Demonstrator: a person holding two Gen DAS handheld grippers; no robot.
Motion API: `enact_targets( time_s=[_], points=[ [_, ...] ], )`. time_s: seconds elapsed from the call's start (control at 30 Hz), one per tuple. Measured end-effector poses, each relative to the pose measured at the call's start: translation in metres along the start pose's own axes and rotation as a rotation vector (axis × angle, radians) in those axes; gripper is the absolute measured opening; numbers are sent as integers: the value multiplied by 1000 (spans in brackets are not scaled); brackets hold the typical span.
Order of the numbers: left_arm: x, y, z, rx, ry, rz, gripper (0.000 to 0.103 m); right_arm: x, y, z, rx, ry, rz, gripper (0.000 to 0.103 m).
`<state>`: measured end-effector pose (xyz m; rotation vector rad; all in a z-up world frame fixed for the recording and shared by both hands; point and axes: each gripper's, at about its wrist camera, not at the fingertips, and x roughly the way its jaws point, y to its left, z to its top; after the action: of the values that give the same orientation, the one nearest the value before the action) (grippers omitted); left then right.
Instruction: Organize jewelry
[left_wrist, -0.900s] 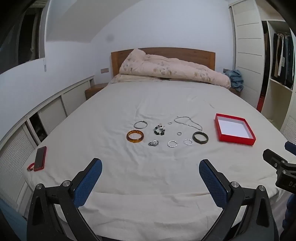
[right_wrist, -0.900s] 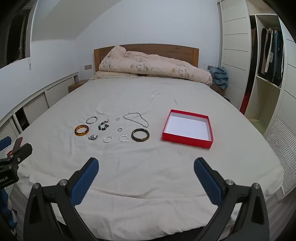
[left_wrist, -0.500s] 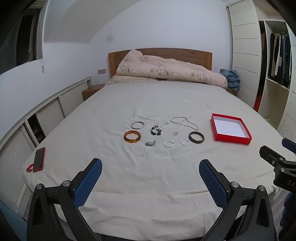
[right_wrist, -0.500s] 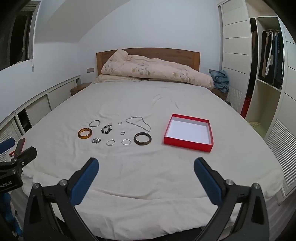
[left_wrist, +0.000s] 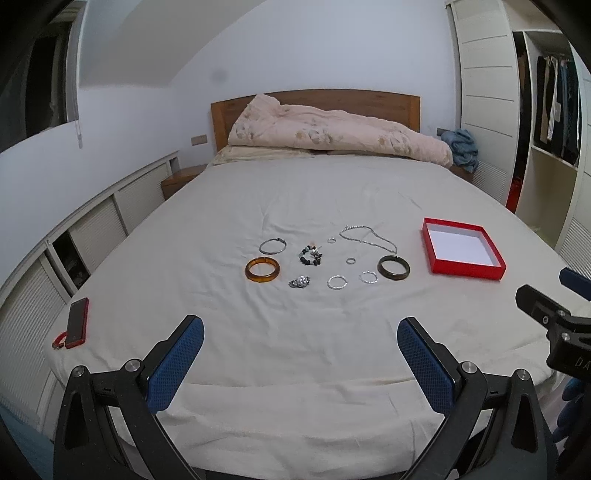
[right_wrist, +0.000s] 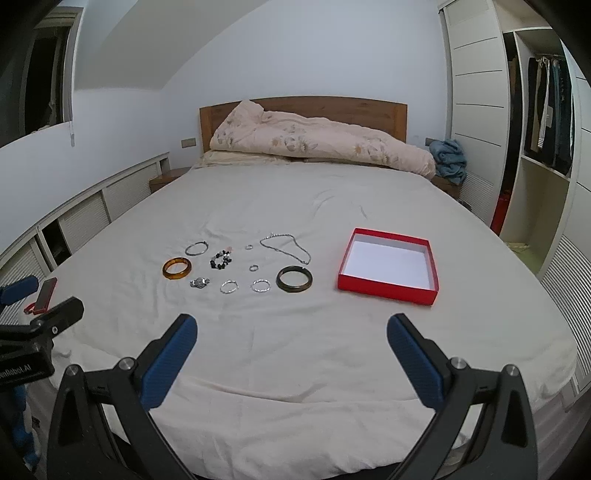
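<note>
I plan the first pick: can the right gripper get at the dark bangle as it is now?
Probably yes. The right gripper is open and the dark bangle lies flat on the bed ahead of it, apart from the other pieces, with nothing between.

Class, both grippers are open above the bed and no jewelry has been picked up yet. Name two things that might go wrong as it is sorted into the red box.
1. The small ring lies flat on the soft sheet; wide jaws may pinch fabric or miss it.
2. The silver chain necklace is loose and may dangle or snag on the red box rim.
</note>
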<state>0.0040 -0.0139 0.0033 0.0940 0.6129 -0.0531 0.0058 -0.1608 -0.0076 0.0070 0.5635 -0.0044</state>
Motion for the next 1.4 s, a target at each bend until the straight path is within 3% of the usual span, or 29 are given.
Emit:
enact_targets(
  time_s=[0.63, 1.4],
  points=[
    [45, 7, 3, -10, 20, 13, 103, 40, -4, -5, -8, 24, 2, 103],
    [82, 3, 12, 8, 71, 12, 103, 83, -9, -10, 16, 127, 21, 103]
  ],
)
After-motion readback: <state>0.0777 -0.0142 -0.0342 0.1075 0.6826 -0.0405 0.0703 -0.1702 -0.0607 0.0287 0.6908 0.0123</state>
